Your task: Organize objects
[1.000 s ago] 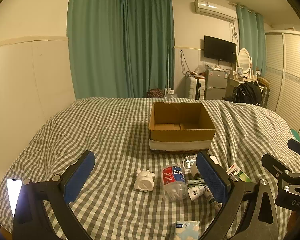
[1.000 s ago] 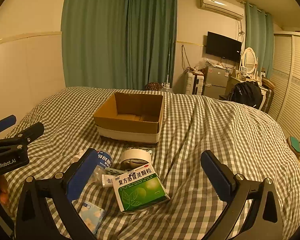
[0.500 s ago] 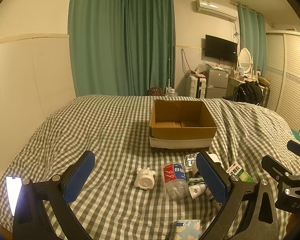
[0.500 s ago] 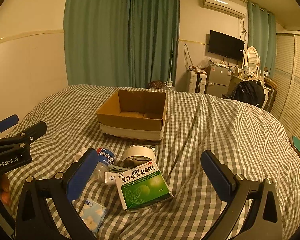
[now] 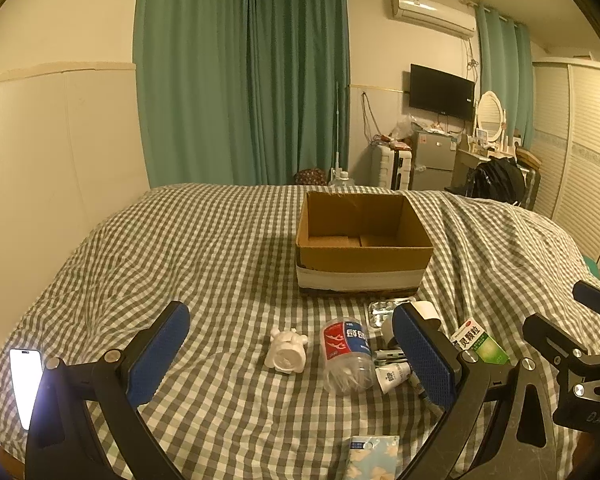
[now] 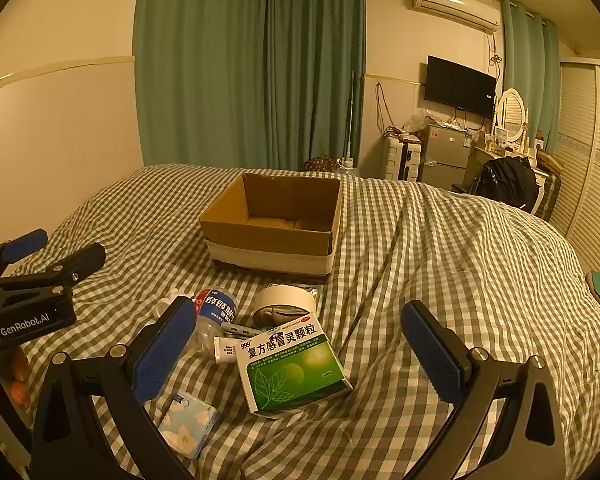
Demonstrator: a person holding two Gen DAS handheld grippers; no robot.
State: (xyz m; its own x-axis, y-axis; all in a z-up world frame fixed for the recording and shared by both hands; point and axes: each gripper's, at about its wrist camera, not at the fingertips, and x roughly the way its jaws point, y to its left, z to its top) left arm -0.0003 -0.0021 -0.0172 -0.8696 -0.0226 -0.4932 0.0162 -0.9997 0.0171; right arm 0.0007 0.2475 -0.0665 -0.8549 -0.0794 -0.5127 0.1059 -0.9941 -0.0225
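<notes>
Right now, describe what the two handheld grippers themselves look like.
Both are alike. The left gripper and right gripper each have a black forked frame with silver screws and two flat fingers faced with blue textured pads. The left gripper's body reads "GenRobot.AI" in white. No cables or sleeves show.

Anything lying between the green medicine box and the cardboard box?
Yes. In the right wrist view, a roll of white tape lies between the green medicine box and the cardboard box, with a foil blister pack partly behind it.
</notes>
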